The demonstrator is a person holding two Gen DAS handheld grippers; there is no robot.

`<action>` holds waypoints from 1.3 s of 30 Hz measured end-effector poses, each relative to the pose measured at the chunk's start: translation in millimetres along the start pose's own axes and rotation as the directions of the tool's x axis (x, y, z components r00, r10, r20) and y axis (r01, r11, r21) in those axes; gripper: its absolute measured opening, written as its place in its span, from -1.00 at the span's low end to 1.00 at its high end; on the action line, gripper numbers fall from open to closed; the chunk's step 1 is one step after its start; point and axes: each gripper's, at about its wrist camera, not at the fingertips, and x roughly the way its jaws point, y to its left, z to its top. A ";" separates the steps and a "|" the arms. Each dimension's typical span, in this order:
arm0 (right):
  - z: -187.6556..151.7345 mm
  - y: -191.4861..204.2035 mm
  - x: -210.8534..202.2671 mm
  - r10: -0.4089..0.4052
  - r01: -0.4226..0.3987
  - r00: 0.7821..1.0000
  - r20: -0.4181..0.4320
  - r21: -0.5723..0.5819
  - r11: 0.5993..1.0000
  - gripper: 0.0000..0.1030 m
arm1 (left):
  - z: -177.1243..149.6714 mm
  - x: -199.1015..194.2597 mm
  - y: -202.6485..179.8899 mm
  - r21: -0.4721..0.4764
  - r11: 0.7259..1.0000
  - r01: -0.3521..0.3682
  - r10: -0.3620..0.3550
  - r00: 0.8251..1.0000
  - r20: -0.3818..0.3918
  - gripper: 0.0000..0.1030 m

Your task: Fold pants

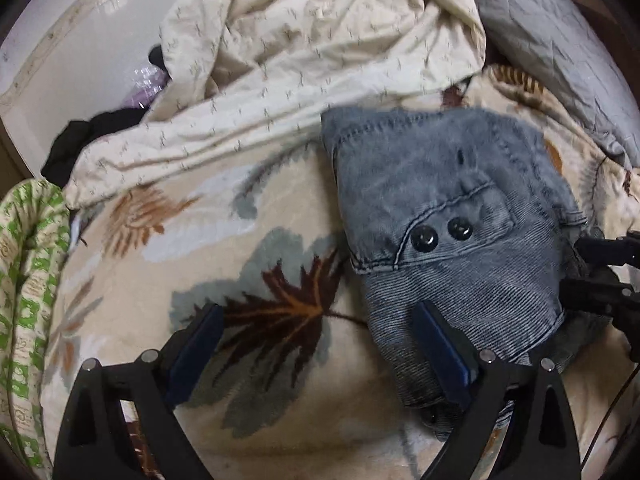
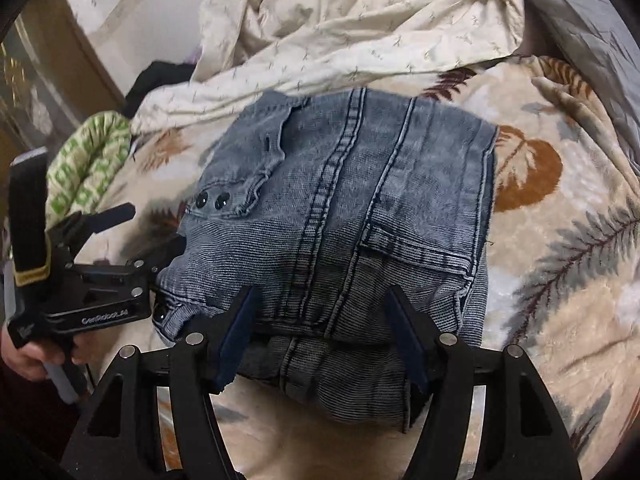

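Observation:
The folded grey-blue jeans [image 2: 352, 200] lie as a thick bundle on the leaf-patterned blanket [image 2: 560, 264]. My right gripper [image 2: 320, 291] hovers over the bundle's near edge. Its jaws stand apart with denim below and between them, and the pads do not press on it. In the left wrist view the jeans [image 1: 448, 208] sit to the right. My left gripper [image 1: 320, 308] is wide open over the blanket [image 1: 160, 240], its right pad [image 1: 436, 340] lying on the jeans' left edge. A hand holds the left gripper [image 2: 148, 236] beside the bundle. The right gripper [image 1: 572, 264] shows at the far right edge.
A crumpled cream sheet [image 1: 304, 52] is heaped behind the jeans. A grey quilt [image 1: 560, 48] lies at the back right. A green-patterned cloth [image 1: 28, 264] and a black garment [image 1: 88, 132] lie at the left. A wooden cabinet [image 2: 60, 72] stands left of the bed.

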 end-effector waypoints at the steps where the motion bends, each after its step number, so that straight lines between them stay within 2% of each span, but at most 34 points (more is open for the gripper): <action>1: -1.4 0.7 1.3 -0.006 0.006 1.000 -0.001 -0.010 1.000 0.28 | 0.0 2.7 0.6 -0.009 1.000 0.002 -0.002 1.000 -0.007 0.92; 5: 0.0 0.1 -1.1 0.006 -0.006 1.000 -0.003 -0.024 1.000 0.32 | 1.4 1.1 6.9 -0.043 0.999 0.034 -0.034 0.999 -0.007 0.92; 8: 8.8 -14.7 -13.7 0.096 -0.096 0.995 -0.001 0.059 0.994 0.32 | 5.8 -4.0 18.2 -0.101 0.990 0.101 -0.102 0.995 0.002 0.90; 11: 17.5 -33.4 -36.0 0.157 -0.166 0.985 0.078 0.127 0.978 0.33 | 11.7 -11.1 32.1 -0.180 0.965 0.193 -0.187 0.981 0.050 0.90; 14: 21.9 -61.4 -49.4 0.143 -0.166 0.982 0.123 0.203 0.965 0.42 | 18.2 -8.8 41.1 -0.244 0.930 0.273 -0.260 0.962 0.085 0.90; 18: 18.6 -107.3 -48.2 0.139 -0.180 0.982 0.131 0.387 0.904 0.42 | 25.0 11.4 44.1 -0.286 0.903 0.322 -0.313 0.947 0.077 0.90; 21: 16.7 -126.9 -45.2 0.180 -0.231 0.972 0.154 0.453 0.861 0.42 | 25.0 25.6 44.2 -0.332 0.867 0.372 -0.382 0.923 0.038 0.90; 24: 18.9 -132.8 -37.8 0.189 -0.223 0.975 0.119 0.474 0.852 0.42 | 21.8 34.2 40.1 -0.342 0.859 0.381 -0.408 0.913 -0.008 0.90; 27: 17.1 -138.0 -28.7 0.211 -0.225 0.974 0.086 0.497 0.838 0.42 | 21.3 35.6 36.6 -0.344 0.848 0.403 -0.432 0.902 -0.008 0.90; 30: 16.1 -142.1 -17.4 0.240 -0.235 0.969 0.059 0.520 0.821 0.43 | 20.6 37.0 31.1 -0.343 0.829 0.441 -0.475 0.880 -0.019 0.90; 34: 15.4 -140.7 -1.4 0.268 -0.235 0.963 0.014 0.527 0.817 0.43 | 21.5 34.9 25.2 -0.317 0.823 0.471 -0.501 0.865 -0.016 0.90; 37: 13.7 -143.1 6.9 0.303 -0.268 0.953 0.026 0.543 0.796 0.54 | 22.3 36.8 21.3 -0.318 0.787 0.528 -0.560 0.829 -0.010 0.90; 39: 13.0 -145.1 5.8 0.321 -0.289 0.946 0.039 0.547 0.786 0.59 | 21.9 39.2 15.6 -0.313 0.783 0.537 -0.571 0.821 -0.021 0.91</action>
